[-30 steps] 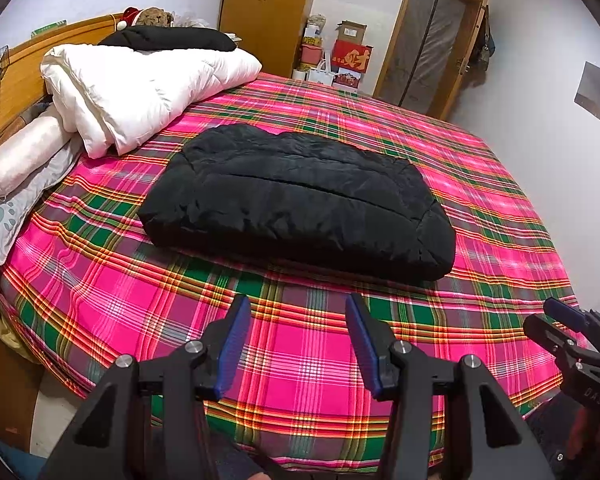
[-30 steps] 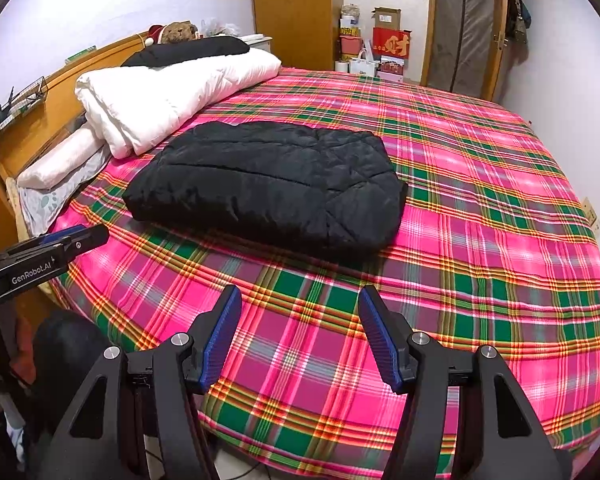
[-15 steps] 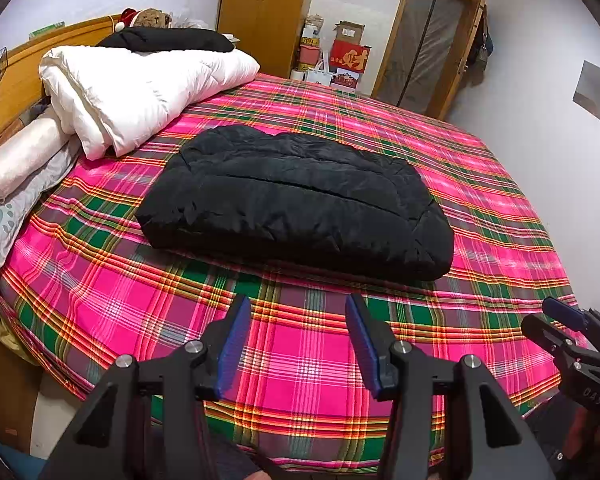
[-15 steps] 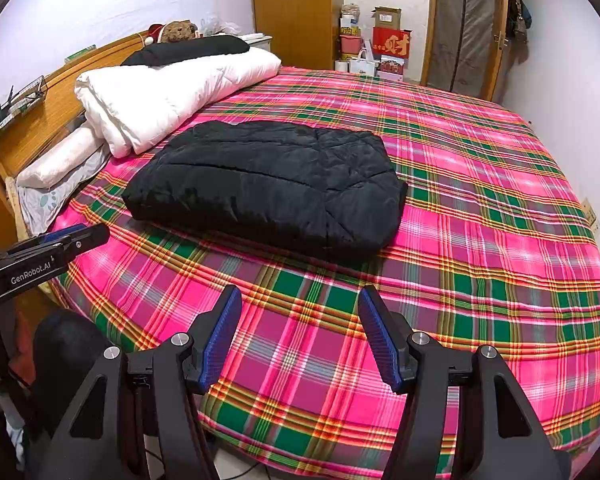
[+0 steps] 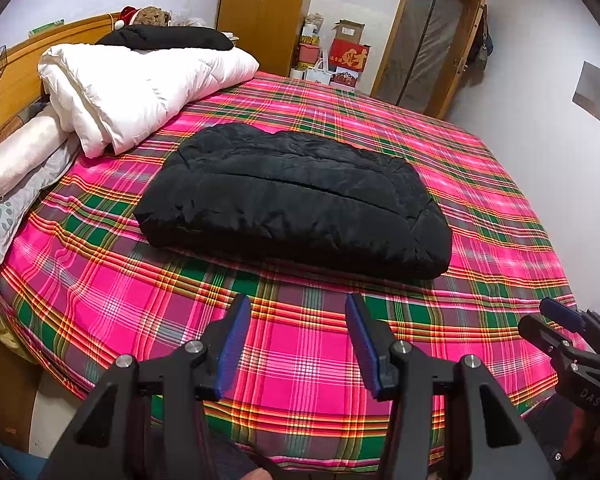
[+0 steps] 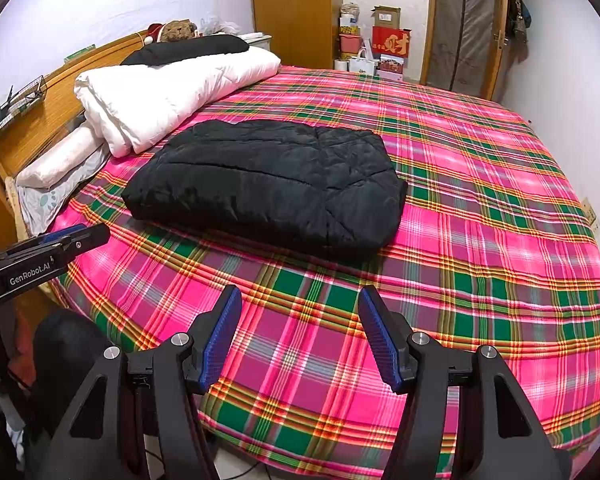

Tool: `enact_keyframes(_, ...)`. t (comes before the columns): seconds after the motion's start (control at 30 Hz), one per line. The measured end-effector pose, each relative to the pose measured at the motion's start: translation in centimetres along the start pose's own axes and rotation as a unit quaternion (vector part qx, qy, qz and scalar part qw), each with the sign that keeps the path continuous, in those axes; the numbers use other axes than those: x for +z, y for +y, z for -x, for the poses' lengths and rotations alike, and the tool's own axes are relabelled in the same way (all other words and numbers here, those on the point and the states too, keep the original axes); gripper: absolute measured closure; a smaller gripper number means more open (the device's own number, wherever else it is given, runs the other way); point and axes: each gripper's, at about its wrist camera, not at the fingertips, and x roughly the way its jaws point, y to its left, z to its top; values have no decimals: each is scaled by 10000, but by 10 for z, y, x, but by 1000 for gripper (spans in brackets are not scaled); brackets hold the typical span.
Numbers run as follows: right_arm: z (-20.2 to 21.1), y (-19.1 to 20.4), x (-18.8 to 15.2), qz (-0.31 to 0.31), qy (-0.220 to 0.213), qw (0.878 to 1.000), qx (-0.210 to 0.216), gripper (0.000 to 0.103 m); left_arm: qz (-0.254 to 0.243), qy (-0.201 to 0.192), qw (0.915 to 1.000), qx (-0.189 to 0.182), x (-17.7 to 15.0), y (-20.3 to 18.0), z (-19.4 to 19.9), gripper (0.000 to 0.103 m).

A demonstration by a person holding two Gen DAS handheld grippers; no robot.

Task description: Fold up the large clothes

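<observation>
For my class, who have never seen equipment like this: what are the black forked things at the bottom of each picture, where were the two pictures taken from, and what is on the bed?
There is no robot here. A person holds a two-fingered grasping tool in each hand, and a wide-angle camera on each one looks forward along its fingers. One picture comes from the left tool, the other from the right tool. Each also catches the other at its edge.

Both tools are open and hold nothing; they hang above the near edge of the bed.

On the plaid bedspread lies a black padded garment, folded into a thick rectangle. Behind it, towards the headboard, is a rolled white duvet, with another dark item and a teddy bear beyond it.
</observation>
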Motion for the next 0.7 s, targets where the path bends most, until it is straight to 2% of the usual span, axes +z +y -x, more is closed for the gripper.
enact_keyframes(0.7,-3,-2,-6,-5,33,10000,-16,42,-11,41,10000,46,2,-4,-2,52)
